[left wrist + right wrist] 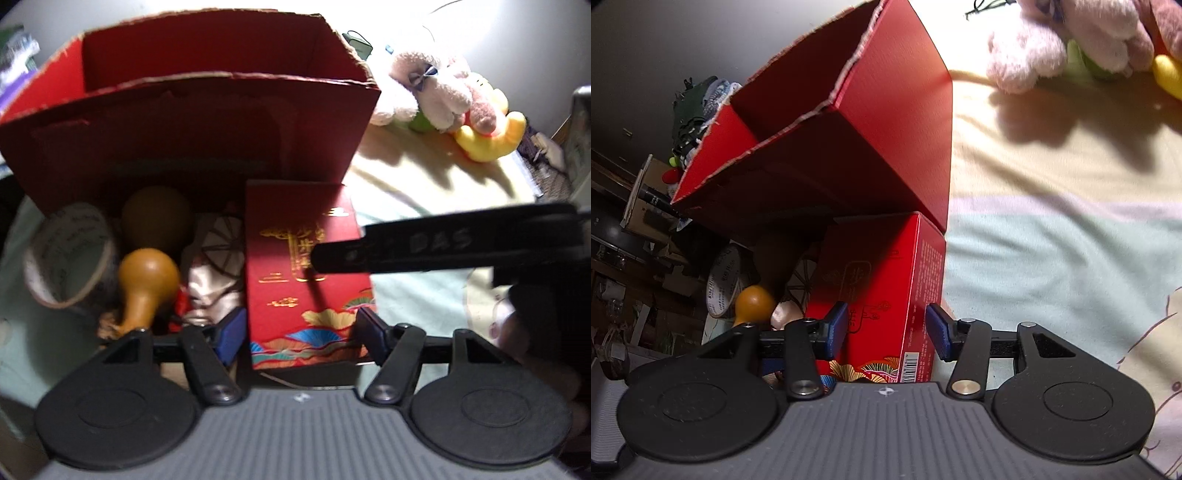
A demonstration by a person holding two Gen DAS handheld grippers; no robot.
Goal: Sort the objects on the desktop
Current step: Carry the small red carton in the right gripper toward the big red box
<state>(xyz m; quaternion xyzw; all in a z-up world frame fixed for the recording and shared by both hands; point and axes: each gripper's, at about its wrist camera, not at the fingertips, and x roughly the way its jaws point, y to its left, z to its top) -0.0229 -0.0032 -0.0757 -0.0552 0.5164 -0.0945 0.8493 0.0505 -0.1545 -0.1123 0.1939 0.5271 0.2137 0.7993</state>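
**Both sets of fingers brought up to the red gift box beside the open carton**

Pale bedding in bands of cream, pink and mint serves as the work surface (1052, 258), lit brightly at the far side where a heap of plush toys (443, 96) is left well apart from the rest. A large red carton (192, 122) is stood open-topped near the middle, presumably as the container into which the loose items are to be sorted. Just in front of it, a small group is gathered in its shadow: a red gift box (306, 273) with gold and blue printing, a tan gourd (146, 280), a roll of printed tape (66, 254) and some pale satin fabric (214, 288). The gift box is stood close against the carton's front wall, at its right corner; whether the two actually touch cannot be told.

The left gripper (301, 334) is held with its fingers wide apart, one blue pad (232, 332) on each side of the gift box, close to its faces but not seen to press them. The right gripper (886, 332) is likewise spread, its pads (938, 332) bracketing the box's near corner with a visible gap on the right. Nothing is clamped by either. In the left wrist view, a finger of the right gripper is seen reaching across above the box. The box is judged to be the item about to be grasped.
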